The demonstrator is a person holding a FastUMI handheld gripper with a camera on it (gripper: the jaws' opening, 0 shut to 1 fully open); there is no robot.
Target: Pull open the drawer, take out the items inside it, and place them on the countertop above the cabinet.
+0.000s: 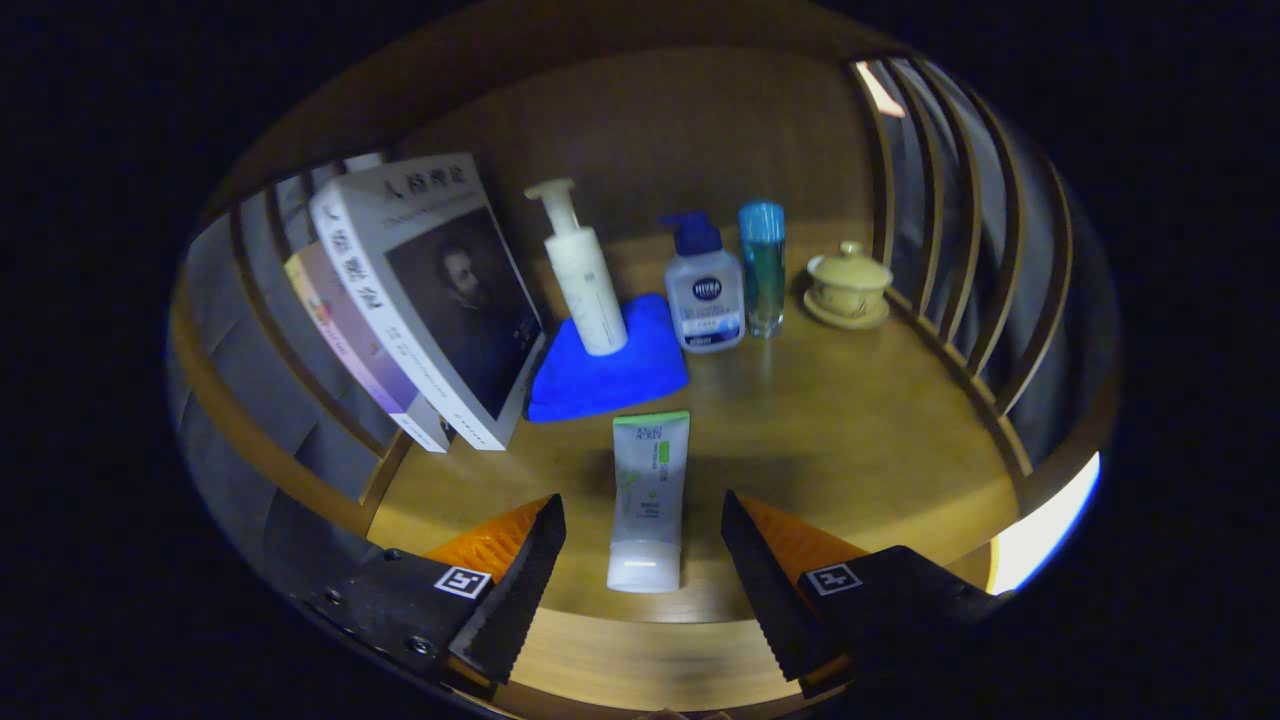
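Lower centre: gripper [643, 560] with fingers spread, touching nothing. Between them lies a tube [649, 500] flat on the countertop [880, 440], cap nearest, long axis running straight ahead along the fingers. Beyond, mid-frame: blue cloth [610, 375] under a pump bottle [583, 275]. Upper left: leaning books [420, 300].

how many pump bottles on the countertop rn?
2. The white pump bottle stands on the blue cloth; the clear one with a blue pump is just right of it, beside the blue-capped bottle. Open gripper straddles the tube.
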